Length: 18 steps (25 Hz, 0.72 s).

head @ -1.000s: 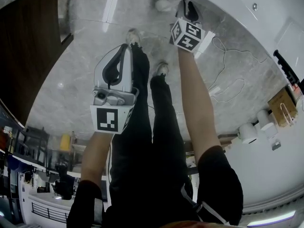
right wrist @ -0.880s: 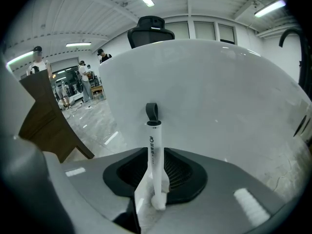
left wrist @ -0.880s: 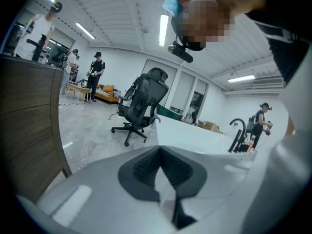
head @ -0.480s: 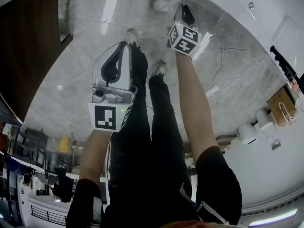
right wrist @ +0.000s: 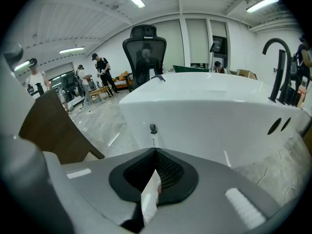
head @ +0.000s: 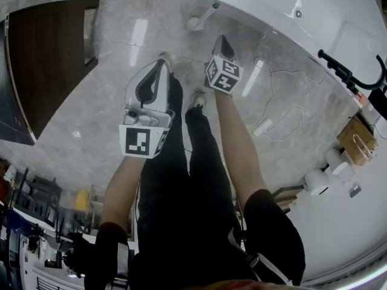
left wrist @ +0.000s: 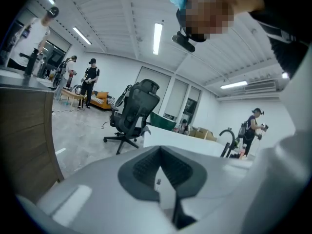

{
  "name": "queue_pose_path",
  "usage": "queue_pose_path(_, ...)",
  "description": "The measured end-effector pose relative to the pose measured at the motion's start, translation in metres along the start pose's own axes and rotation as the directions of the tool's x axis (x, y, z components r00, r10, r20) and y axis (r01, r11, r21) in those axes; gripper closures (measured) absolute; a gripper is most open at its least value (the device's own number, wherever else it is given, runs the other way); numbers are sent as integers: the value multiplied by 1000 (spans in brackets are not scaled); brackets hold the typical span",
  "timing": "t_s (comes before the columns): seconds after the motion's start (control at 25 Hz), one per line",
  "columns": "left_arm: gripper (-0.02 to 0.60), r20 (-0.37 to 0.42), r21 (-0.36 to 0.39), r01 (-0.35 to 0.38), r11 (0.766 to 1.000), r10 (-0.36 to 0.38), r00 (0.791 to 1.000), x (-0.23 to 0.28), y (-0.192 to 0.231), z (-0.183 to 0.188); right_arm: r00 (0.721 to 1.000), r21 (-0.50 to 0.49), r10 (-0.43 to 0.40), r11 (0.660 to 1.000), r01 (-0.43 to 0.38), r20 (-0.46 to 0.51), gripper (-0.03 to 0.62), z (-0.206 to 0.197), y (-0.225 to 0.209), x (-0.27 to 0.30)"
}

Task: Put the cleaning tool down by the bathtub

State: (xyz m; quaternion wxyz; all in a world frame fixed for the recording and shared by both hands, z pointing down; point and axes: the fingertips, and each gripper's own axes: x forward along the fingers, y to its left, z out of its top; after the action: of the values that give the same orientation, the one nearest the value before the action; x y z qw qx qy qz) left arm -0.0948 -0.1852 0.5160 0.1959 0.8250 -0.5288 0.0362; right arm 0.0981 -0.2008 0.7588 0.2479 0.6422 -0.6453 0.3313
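The cleaning tool [head: 198, 20], a white round head on a thin handle, rests on the grey floor with its handle leaning against the white bathtub [head: 266, 5]. In the right gripper view its handle [right wrist: 153, 133] stands upright against the bathtub [right wrist: 209, 116] wall, straight ahead of the jaws. My right gripper [head: 222, 41] hangs a short way back from the tool, shut and holding nothing; its jaws [right wrist: 156, 152] meet with nothing between them. My left gripper [head: 159, 65] hangs over the floor to the left, above a shoe, also shut and empty [left wrist: 158, 149].
A dark wooden panel [head: 48, 59] stands at the left. A white cable [head: 278, 116] lies looped on the floor by the tub. A black faucet [head: 344, 71] rises from the tub's rim and a cardboard box [head: 357, 141] sits right. An office chair [right wrist: 144, 52] and people stand beyond.
The right gripper has drawn back from the tool, which stays leaning against the tub, and its jaws have closed. The left gripper has barely moved. The head view has shifted.
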Motion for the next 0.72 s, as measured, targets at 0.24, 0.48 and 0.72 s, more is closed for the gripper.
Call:
queue_pose_path(0.24, 574, 41, 6, 11, 1000, -11, 999, -18, -47, 47, 1000, -6, 27, 1000, -27, 11, 595, 15, -8, -82)
queue_pose_path(0.48, 574, 96, 9, -4, 1000, 3, 995, -41, -89, 100, 996, 2, 60, 998, -60, 69, 595, 49, -20, -168)
queue_pose_path(0.72, 574, 135, 42, 18, 999, -24, 991, -75, -143, 139, 985, 8, 89, 996, -91, 151, 595, 82, -36, -260)
